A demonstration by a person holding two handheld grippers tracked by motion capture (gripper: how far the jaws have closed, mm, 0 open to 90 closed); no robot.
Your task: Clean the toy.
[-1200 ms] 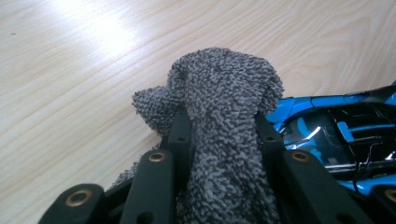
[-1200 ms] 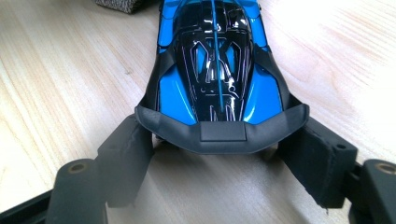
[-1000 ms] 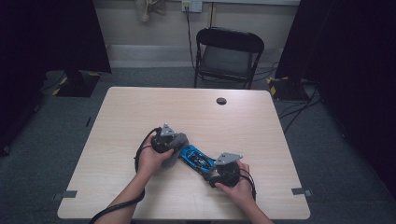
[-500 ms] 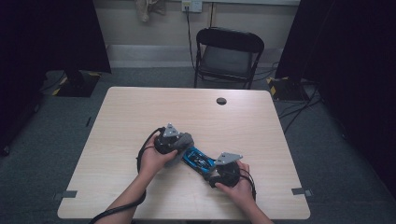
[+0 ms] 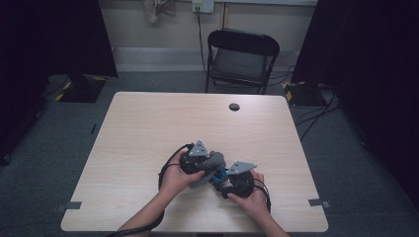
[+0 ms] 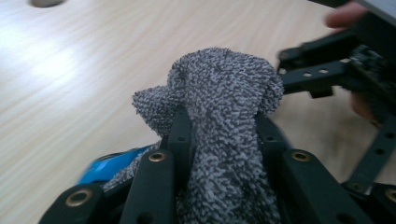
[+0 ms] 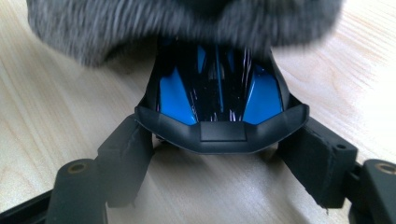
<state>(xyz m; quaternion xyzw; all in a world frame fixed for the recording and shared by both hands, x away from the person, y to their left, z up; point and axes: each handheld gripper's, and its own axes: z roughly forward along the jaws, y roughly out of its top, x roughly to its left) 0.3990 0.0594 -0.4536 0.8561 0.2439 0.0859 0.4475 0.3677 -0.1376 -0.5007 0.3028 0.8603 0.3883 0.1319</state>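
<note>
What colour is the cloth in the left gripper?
Speckled grey cloth, clearest in the left gripper view.

One grey terry cloth [image 6: 224, 121]; one blue-and-black plastic toy car [image 7: 219, 100]; two black grippers; one black folding chair [image 5: 241, 59].

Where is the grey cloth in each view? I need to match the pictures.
High view: grey cloth just below centre, between the two grippers.
Left gripper view: centre, clamped between the left gripper jaws.
Right gripper view: blurred along the top edge.
Shared landmark: the blue and black object beside the cloth.
</note>
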